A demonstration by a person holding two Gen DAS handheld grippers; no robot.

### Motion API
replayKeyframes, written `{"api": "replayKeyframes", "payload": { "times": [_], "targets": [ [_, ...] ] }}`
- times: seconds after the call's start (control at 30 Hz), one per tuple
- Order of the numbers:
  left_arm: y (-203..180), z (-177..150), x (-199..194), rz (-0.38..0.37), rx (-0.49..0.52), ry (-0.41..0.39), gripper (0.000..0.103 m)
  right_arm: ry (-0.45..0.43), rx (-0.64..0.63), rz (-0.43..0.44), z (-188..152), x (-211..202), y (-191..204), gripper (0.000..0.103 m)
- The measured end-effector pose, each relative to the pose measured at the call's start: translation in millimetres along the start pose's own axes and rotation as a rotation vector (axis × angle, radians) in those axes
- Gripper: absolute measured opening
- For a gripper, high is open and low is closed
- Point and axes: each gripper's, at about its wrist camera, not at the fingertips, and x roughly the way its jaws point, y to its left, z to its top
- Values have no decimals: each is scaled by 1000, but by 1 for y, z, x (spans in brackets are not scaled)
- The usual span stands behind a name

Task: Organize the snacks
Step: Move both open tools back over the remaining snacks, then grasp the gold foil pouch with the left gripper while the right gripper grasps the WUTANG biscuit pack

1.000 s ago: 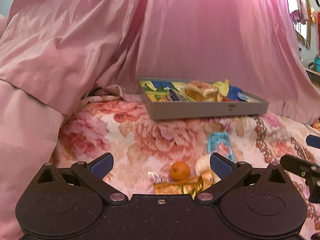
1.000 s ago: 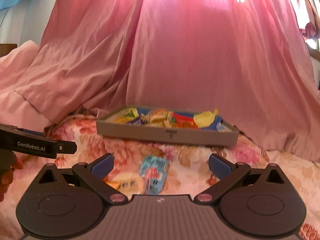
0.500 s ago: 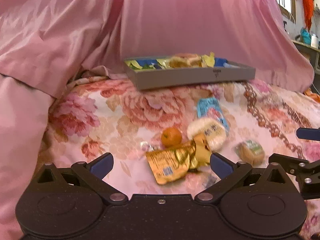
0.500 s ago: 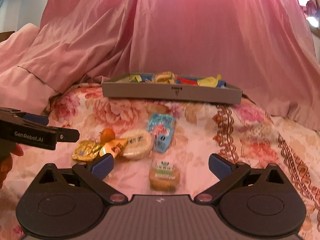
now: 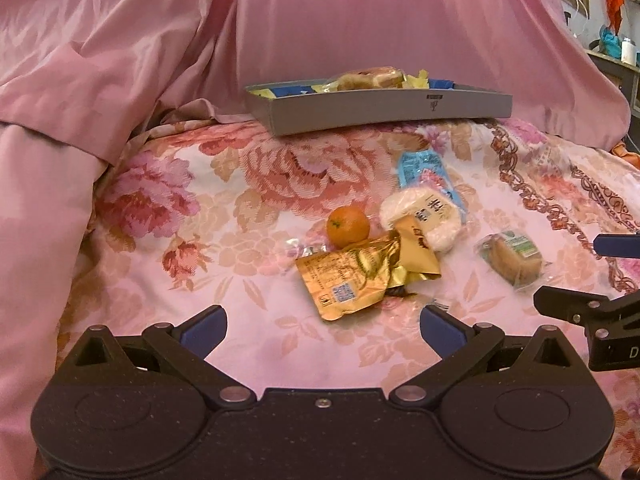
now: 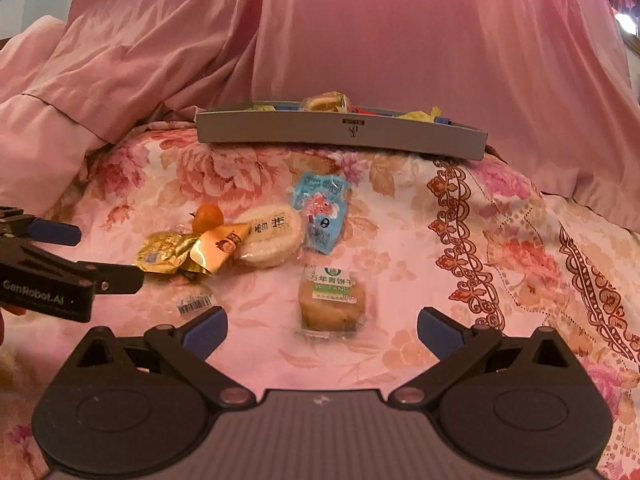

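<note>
Loose snacks lie on a floral bedspread: a small orange [image 5: 348, 226], a gold foil packet [image 5: 352, 278], a round white rice cake [image 5: 424, 218], a light blue pouch [image 5: 426, 172] and a wrapped brown cake [image 5: 514, 258]. My left gripper [image 5: 323, 330] is open just short of the gold packet. The right gripper [image 6: 322, 330] stands open with the wrapped brown cake [image 6: 330, 300] right in front of its gap. Beyond the pile sits a grey tray [image 6: 340, 134] holding several snacks. The same orange [image 6: 207, 216], gold packet [image 6: 170, 254], rice cake [image 6: 272, 236] and blue pouch [image 6: 322, 208] show in the right wrist view.
Pink satin sheets [image 5: 120, 60] hang behind the tray and bunch up along the left side. A small clear wrapper with a barcode [image 6: 194, 303] lies near the right gripper's left finger. Shelves with objects [image 5: 612, 40] show at the far right.
Both grippers have come lower and tilted down toward the bedspread, so the loose snacks now sit larger and closer. The jaws stayed open throughout.
</note>
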Motion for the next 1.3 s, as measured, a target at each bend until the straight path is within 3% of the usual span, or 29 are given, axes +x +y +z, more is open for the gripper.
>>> {"api": "replayKeyframes", "payload": {
  "times": [0.7,1.1,1.3],
  "targets": [
    [5,11,21,1,11,1,102,28,15,0,-2,27,-4,103],
    [6,34,47,-161,90,-4,102,21,1,-6,2,44,-8,103],
    [7,45,62,-239,173,41,102,10,-36,-10,10,58,-11,103]
  ]
}}
